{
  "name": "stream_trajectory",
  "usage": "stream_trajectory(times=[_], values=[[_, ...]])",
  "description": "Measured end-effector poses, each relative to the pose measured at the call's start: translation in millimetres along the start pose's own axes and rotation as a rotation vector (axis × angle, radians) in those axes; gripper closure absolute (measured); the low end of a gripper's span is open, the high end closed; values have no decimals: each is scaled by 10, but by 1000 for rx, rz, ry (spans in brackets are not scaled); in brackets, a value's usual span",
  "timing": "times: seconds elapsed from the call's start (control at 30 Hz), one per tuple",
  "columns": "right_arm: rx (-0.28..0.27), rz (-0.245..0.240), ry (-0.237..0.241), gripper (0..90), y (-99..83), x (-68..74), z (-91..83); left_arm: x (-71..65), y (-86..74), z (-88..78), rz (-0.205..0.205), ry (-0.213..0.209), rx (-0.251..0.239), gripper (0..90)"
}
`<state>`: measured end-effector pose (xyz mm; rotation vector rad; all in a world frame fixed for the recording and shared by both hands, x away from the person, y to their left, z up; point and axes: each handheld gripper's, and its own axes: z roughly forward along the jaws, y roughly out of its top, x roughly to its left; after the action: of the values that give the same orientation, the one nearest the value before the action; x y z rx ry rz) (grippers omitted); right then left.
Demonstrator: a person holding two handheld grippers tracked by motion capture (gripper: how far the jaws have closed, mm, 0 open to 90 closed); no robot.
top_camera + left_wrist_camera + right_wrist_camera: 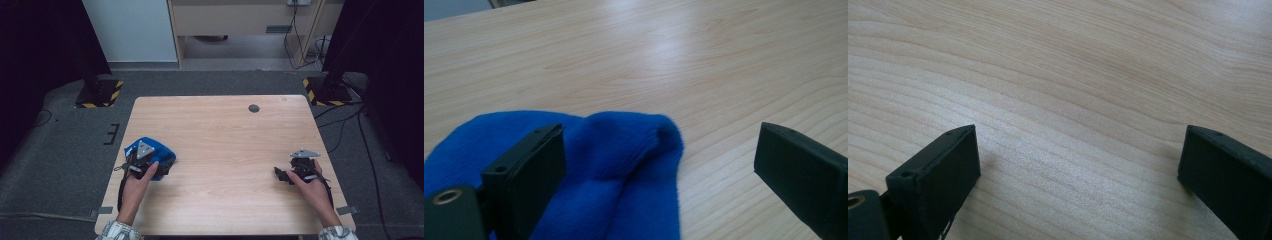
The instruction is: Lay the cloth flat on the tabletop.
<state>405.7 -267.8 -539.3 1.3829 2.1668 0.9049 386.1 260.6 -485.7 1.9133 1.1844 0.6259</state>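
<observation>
The blue cloth [624,165] lay bunched near the left edge of the table [225,135], towards the person's side, a soft fleecy heap with a rounded fold facing the table's middle. The left tool [148,167] sat right over it. In the left gripper view its 2 jaws stood spread wide, one low against the fabric and the other out over bare wood, so nothing was pinched yet. The left hand [135,186] held the tool low and angled forward.

The right tool [295,172] rested well apart, near the table's right edge, jaws likewise spread over bare wood in the right gripper view, holding nothing.

The step in hand looked like taking hold of the cloth. To do it well, the left tool should shift so that the rounded fold sits squarely between both jaws, then press down slightly so the lower layer is caught too, and close on a single thick edge rather than a loose tuft. Fleece slips and stretches, so a deep bite would likely hold better than a tip pinch. The right tool would probably need to come across to take a second corner.
</observation>
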Motion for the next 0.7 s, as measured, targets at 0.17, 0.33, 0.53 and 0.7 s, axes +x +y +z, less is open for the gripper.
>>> stream_trajectory(times=[0.17, 0.33, 0.53, 0.7], values=[[0, 0, 0, 33, 0, 0, 0, 132, -51, -30, -2, 35, 15, 56], [0, 0, 0, 33, 0, 0, 0, 248, -117, -15, -22, 65, 44, 62], [0, 2, 0, 33, 0, 2, 0, 321, -224, 71, -25, 78, 104, 63], [0, -1, -1, 32, 0, 0, 0, 342, -275, 133, -16, 80, 143, 65]])
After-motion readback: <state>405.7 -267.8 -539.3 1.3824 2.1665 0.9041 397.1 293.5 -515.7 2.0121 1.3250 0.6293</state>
